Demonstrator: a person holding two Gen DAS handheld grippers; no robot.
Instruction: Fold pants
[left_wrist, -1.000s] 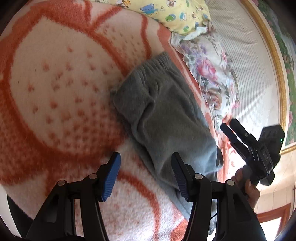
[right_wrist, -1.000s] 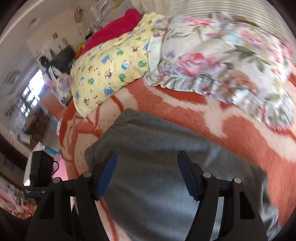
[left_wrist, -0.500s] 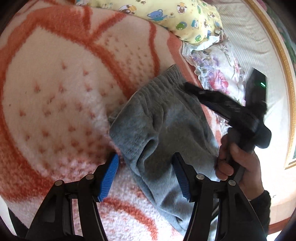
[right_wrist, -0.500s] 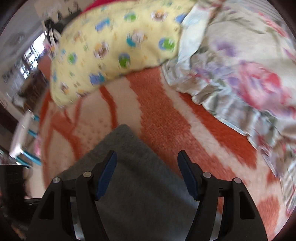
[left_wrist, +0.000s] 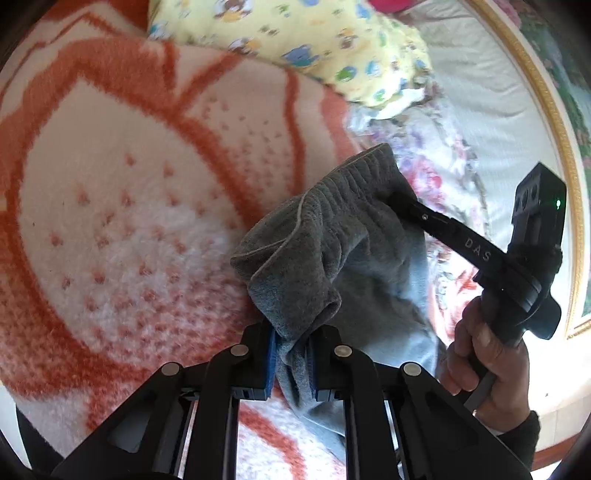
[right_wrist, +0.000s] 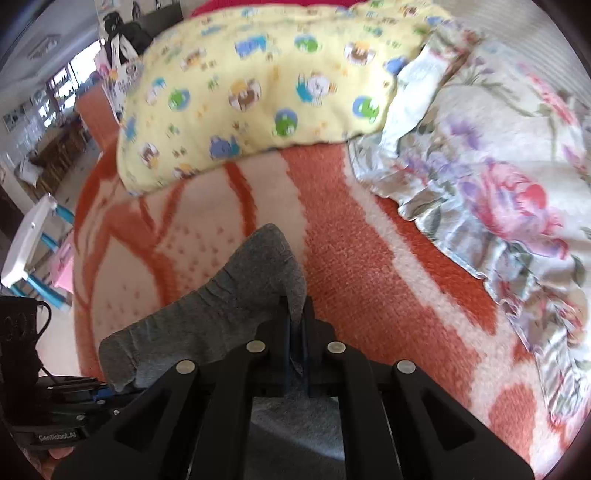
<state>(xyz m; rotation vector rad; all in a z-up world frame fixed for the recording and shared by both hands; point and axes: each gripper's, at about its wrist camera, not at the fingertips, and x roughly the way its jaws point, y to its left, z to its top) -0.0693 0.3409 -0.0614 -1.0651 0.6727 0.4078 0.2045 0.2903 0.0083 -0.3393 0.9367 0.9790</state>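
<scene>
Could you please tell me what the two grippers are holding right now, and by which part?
Both hold the grey pants: left gripper closing on a bunched edge, right gripper at the waistband.

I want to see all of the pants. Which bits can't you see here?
- Left wrist view: pants legs run behind the left gripper and off the bottom edge.
- Right wrist view: right gripper covers the lower pants; pillows are blurred.

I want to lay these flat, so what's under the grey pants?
The orange-and-cream blanket lies under the grey pants, showing all around them. Whatever sits directly beneath the cloth is covered.
</scene>
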